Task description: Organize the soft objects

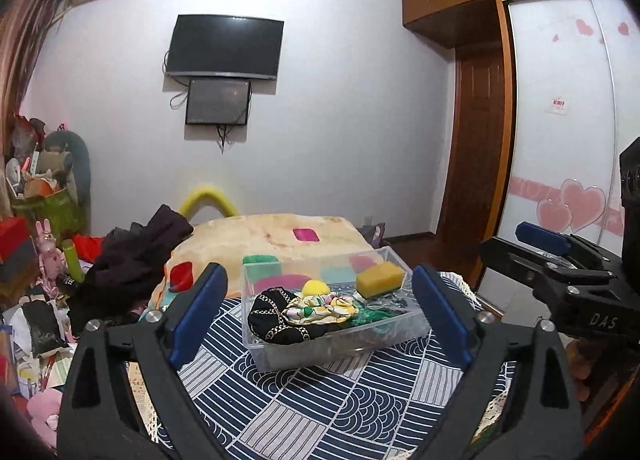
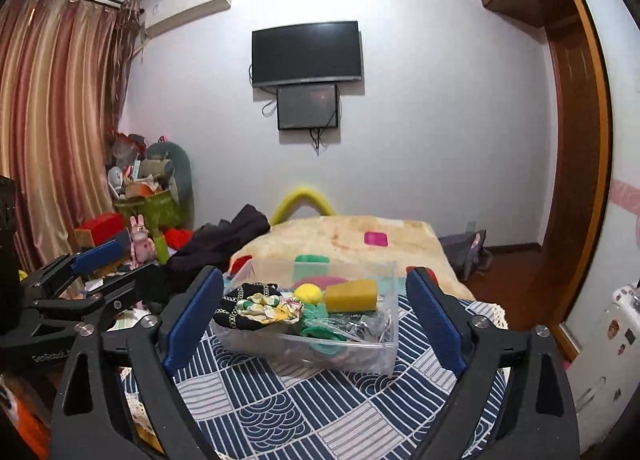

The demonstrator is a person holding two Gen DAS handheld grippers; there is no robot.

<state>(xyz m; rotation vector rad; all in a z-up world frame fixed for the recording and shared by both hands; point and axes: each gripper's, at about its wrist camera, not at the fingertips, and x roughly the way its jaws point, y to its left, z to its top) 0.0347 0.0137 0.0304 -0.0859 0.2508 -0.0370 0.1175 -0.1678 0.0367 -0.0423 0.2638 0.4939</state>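
Observation:
A clear plastic box (image 1: 280, 356) (image 2: 376, 356) stands on the blue-and-white patterned cloth (image 1: 320, 412) (image 2: 304, 408). Inside lie a yellow sponge (image 1: 379, 278) (image 2: 351, 296), a yellow pom-pom (image 1: 315, 288) (image 2: 307, 293), a floral scrunchie (image 1: 320, 308) (image 2: 268, 306), a black chain-print fabric (image 1: 272, 324) (image 2: 232, 314) and green fabric (image 1: 374, 316) (image 2: 320, 324). My left gripper (image 1: 320, 312) is open and empty, held just before the box; it also shows in the right wrist view (image 2: 108, 272). My right gripper (image 2: 316, 316) is open and empty; it shows at the right in the left wrist view (image 1: 536, 248).
A beige blanket (image 1: 280, 236) with coloured patches covers the bed behind the box. Dark clothes (image 1: 136, 260) are piled at the left. Clutter and toys (image 1: 44, 252) fill the left side. A wardrobe (image 1: 560, 119) stands at the right.

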